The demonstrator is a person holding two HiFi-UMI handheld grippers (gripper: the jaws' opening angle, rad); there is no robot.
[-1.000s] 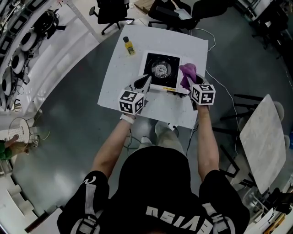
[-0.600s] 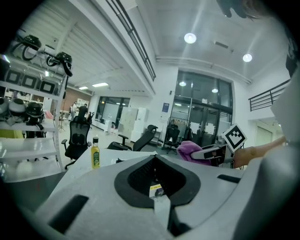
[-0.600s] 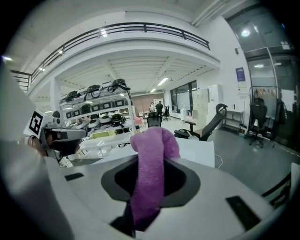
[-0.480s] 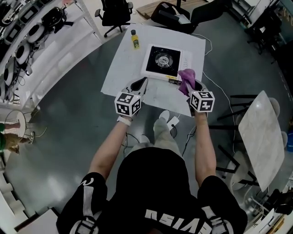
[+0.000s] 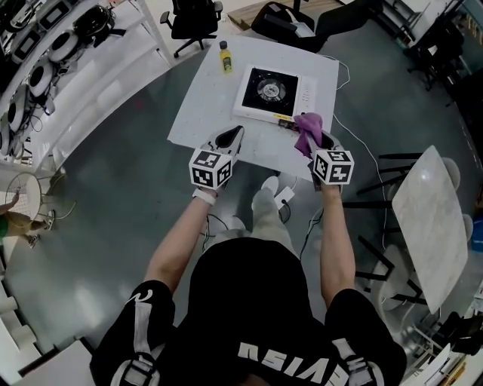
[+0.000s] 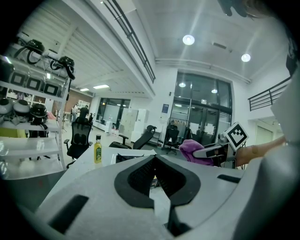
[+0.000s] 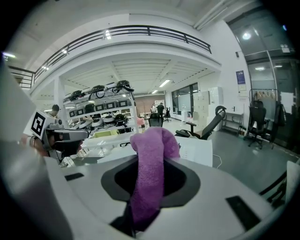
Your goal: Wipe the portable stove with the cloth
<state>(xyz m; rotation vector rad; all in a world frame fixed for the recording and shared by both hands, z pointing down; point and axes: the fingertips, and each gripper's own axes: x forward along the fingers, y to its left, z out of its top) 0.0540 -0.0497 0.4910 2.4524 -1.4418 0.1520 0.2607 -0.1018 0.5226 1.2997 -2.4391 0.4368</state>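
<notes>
The portable stove [image 5: 268,94], white with a black burner top, sits on the far part of the white table [image 5: 204,113]. My right gripper [image 5: 315,140] is shut on a purple cloth [image 5: 306,130], held up over the table's near right corner, just short of the stove's front edge. In the right gripper view the cloth [image 7: 151,164] hangs down between the jaws. My left gripper [image 5: 235,136] hovers over the table's near edge, left of the cloth, with its jaws meeting at the tips [image 6: 155,158] and nothing in them. The stove [image 6: 127,157] shows low beyond them.
A small yellow bottle [image 5: 225,57] stands at the table's far left corner, seen also as the bottle [image 6: 97,149] in the left gripper view. Office chairs [image 5: 192,19] stand behind the table, shelving [image 5: 45,53] to the left, a pale tabletop [image 5: 426,226] to the right.
Both grippers have drawn back from the stove toward the table's near edge, the right one carrying the purple cloth along. The jaws look unchanged.
</notes>
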